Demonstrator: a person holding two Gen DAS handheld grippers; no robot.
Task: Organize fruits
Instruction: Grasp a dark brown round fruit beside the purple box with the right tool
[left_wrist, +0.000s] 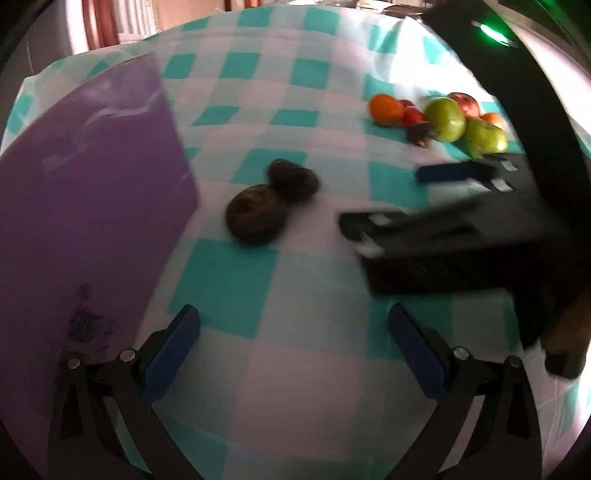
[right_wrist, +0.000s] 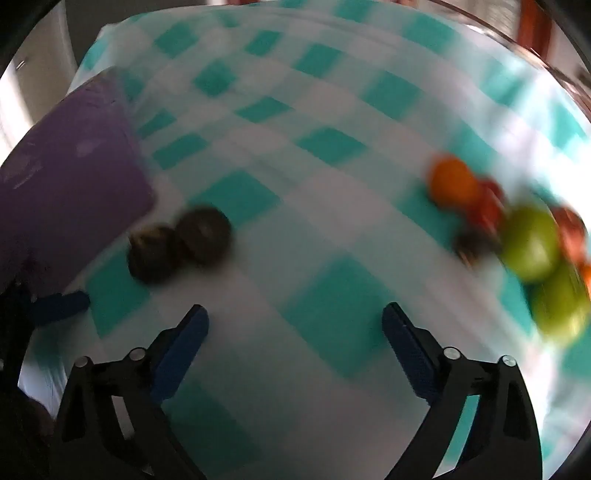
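Purple board (left_wrist: 88, 192) at frame left looks like your likely drop spot, so with both the left tool (left_wrist: 291, 354) and right tool (right_wrist: 295, 350) spread and empty, centre one over the two dark fruits (left_wrist: 269, 203) mid-frame, leaving the coloured pile (left_wrist: 439, 118) upper right.

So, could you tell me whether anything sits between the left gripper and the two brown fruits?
Nothing visible does. The left gripper is open, with only bare checked cloth between it and the two brown fruits. The right gripper reaches in from the right, beside that path, not across it. The purple board lies to the left.
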